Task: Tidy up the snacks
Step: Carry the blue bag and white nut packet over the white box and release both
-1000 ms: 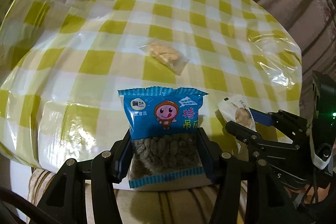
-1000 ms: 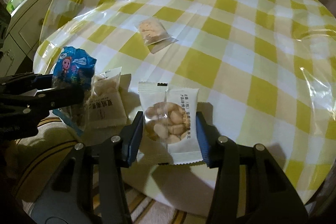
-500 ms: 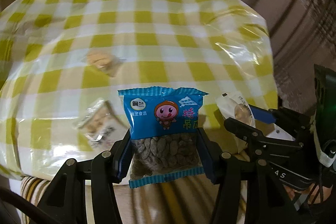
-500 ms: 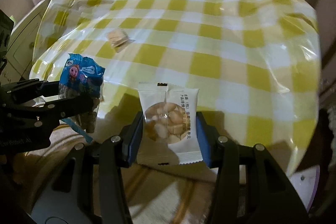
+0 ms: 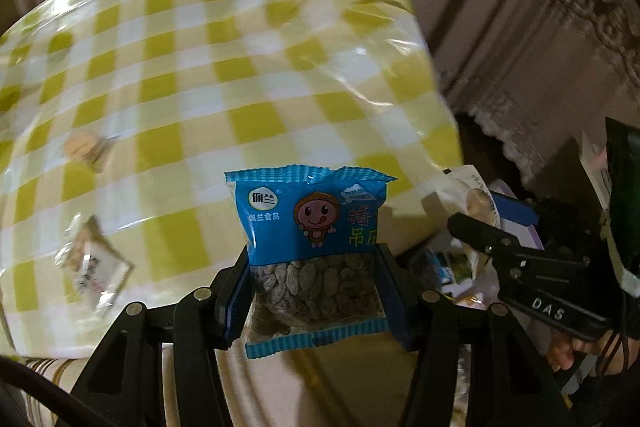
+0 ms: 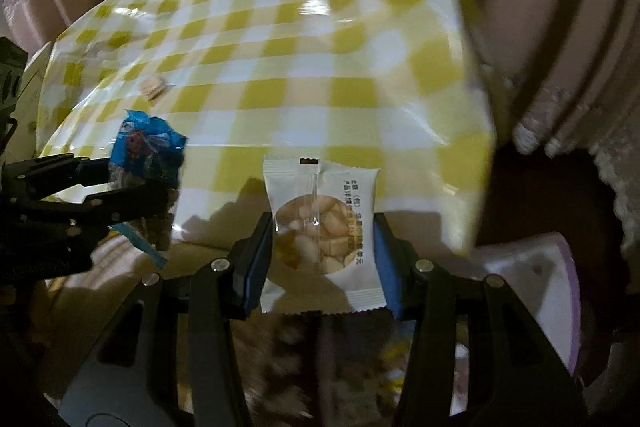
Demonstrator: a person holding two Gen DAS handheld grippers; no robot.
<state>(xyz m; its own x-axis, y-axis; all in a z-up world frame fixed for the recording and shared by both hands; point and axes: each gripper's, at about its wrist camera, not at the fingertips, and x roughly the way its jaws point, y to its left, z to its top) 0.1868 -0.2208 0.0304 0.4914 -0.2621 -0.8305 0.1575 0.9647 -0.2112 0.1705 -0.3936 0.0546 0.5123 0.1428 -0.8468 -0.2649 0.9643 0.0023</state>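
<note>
Blue-wrapped seed packet [image 5: 310,251] sits clamped upright in the left hand-held gripper [image 5: 314,291], low centre of its view; the right hand-held gripper [image 6: 322,259] pinches a white nut packet [image 6: 322,231] the same way. Over the last second both have swung off the yellow-checked bench [image 5: 224,75], whose edge now cuts across mid-frame, and a lilac-rimmed container [image 6: 536,291] has come into view at lower right. I'd say they are carrying to it. Two small packets [image 5: 94,263] remain on the bench, at the left.
</note>
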